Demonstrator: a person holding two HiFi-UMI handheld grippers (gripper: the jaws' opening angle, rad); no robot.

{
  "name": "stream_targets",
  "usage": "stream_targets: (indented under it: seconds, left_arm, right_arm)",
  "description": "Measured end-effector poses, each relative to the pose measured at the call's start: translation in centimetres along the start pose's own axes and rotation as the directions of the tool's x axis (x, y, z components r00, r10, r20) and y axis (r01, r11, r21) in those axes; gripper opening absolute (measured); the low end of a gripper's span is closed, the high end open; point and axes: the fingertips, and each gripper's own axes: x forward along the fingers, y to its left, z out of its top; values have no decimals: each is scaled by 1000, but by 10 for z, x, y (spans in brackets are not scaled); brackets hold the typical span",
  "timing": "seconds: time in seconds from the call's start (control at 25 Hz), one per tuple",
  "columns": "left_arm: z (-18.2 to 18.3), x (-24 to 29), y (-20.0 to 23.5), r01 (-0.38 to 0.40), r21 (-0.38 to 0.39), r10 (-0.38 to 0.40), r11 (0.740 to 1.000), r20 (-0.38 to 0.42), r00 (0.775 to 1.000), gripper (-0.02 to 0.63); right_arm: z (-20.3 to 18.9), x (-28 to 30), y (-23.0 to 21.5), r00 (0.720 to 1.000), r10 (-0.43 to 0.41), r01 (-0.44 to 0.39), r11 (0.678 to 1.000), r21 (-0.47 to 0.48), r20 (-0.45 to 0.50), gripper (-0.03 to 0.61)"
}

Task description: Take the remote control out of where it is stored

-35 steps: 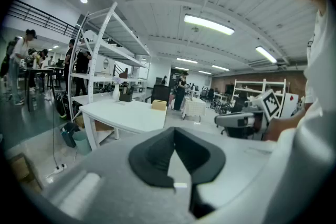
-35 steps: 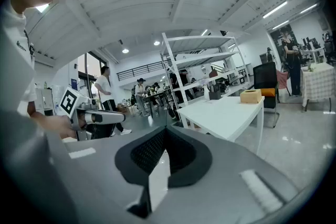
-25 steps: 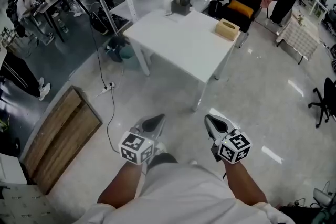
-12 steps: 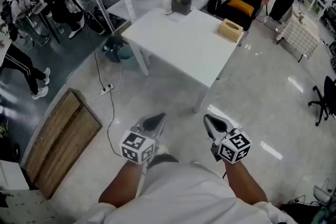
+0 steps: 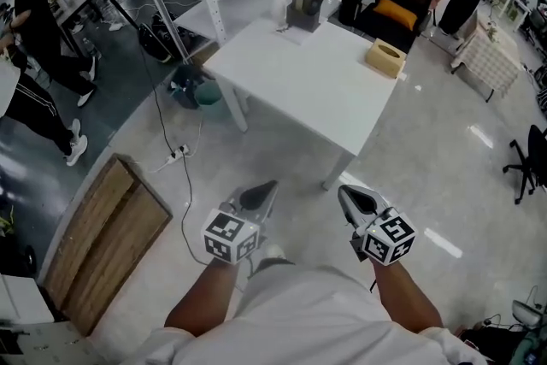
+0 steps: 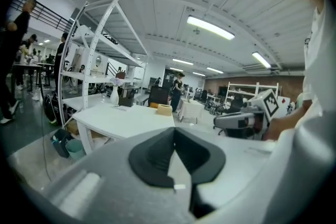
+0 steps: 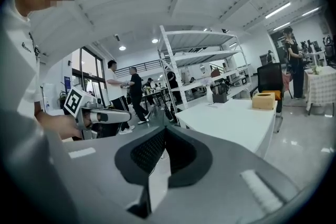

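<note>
**Office floor, table ahead**

Pale floor lies under us. 1 white table point(image 5: 308, 90) stands farther off, with a dark holder point(image 5: 304, 10) at its far edge and a tan box point(image 5: 385, 57) to the right. We cannot make out the remote. Our left gripper point(image 5: 259, 194) and right gripper point(image 5: 352, 201) sit near us, jaws closed and empty.
</note>
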Motion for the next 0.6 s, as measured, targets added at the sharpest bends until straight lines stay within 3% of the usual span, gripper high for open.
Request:
stream_targets:
  seconds: [0.6]
  left_arm:
    - [-6, -30, 86, 14, 9, -14, 1000, -19, 1000, 0]
  right_arm:
    - [3, 82, 32, 999, -41, 41, 999, 5, -3, 3]
